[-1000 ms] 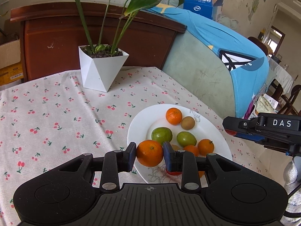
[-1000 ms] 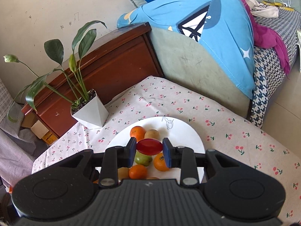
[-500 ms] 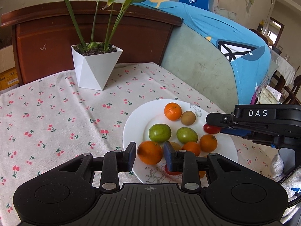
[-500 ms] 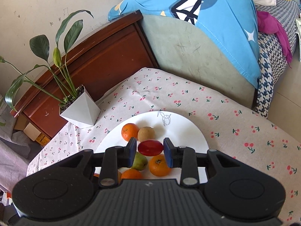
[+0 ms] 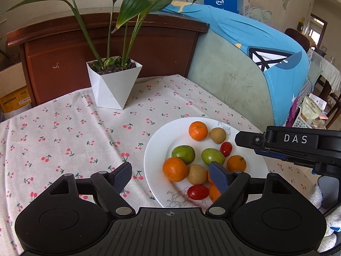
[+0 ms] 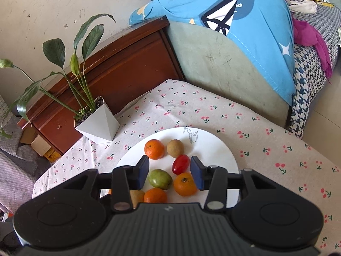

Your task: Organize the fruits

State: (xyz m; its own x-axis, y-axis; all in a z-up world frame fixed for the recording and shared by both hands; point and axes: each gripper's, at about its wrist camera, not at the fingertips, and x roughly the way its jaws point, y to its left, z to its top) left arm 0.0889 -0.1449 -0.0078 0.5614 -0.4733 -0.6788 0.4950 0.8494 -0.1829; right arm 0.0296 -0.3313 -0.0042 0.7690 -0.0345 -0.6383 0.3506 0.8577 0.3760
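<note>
A white plate (image 5: 156,149) on the cherry-print tablecloth holds several fruits: oranges, green fruits, brown kiwi-like fruits and red cherry tomatoes. My left gripper (image 5: 170,176) is open above the plate's near edge, with an orange (image 5: 174,169) lying free on the plate between its fingers. My right gripper (image 6: 169,171) is open over the plate (image 6: 215,147), and a red cherry tomato (image 6: 180,164) lies on the plate between its fingers. The right gripper's side also shows in the left wrist view (image 5: 298,147), beside that tomato (image 5: 226,149).
A white angular plant pot (image 5: 114,85) with long green leaves stands at the back of the table. A wooden headboard (image 5: 106,42) and a sofa under a blue cloth (image 5: 245,49) border the table. The table's right edge drops off beside the plate.
Both grippers have opened. The left let go of the orange and the right let go of the red cherry tomato; both fruits now lie on the plate.
</note>
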